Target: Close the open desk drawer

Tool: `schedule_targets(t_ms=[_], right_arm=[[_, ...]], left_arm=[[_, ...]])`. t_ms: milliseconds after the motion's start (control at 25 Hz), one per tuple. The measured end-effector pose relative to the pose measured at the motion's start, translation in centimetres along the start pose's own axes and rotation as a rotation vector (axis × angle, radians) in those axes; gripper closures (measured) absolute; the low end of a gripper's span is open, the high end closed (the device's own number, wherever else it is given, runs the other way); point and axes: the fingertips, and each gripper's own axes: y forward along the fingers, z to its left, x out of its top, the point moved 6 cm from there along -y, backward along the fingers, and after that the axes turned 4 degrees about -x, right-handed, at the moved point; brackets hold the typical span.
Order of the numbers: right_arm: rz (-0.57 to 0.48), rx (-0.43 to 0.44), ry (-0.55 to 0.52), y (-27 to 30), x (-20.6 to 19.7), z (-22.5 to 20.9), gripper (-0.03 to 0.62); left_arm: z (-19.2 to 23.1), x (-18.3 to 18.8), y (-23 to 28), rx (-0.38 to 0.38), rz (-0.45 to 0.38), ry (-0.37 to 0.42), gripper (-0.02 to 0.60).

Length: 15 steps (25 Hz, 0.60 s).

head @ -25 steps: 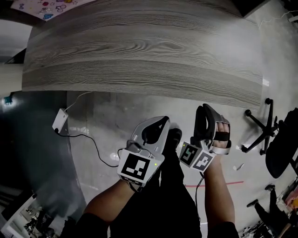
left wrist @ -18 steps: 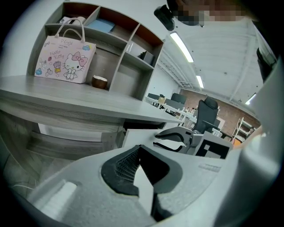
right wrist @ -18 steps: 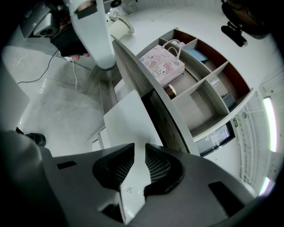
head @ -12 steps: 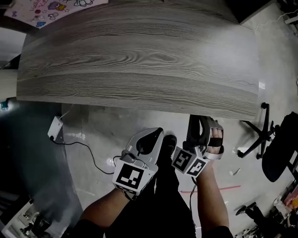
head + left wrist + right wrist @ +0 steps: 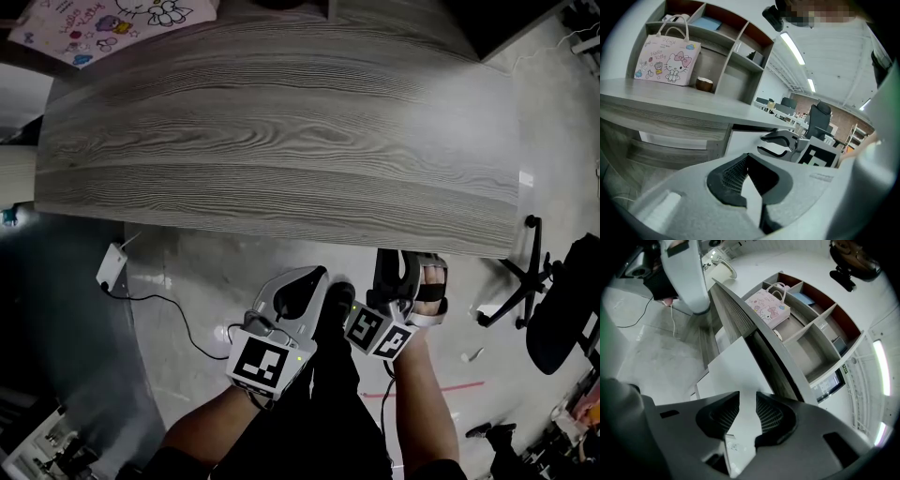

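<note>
Was an office: wood desk (image 5: pixel 281 141) at 12 o'clock, swivel chair (image 5: pixel 560 323) at 3 o'clock, strip lights (image 5: pixel 792 48), far desks (image 5: pixel 787 117).

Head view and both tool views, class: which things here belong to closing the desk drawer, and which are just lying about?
Belong to the job:
white drawer unit under the desk
right tool, jaws opening, nothing between them
left tool, shut

Just lying about:
Hello Kitty bag
brown bowl
power adapter on the floor
office chair
</note>
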Motion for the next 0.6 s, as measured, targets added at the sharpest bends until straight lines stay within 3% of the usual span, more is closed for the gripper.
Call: schedule_targets(t_ms=[600], right_arm=[[-0.015, 0.015, 0.068, 0.07, 0.18, 0.32, 0.442]], left_arm=[[-0.02, 0.0, 0.08, -0.001, 0.001, -0.013, 0.575]])
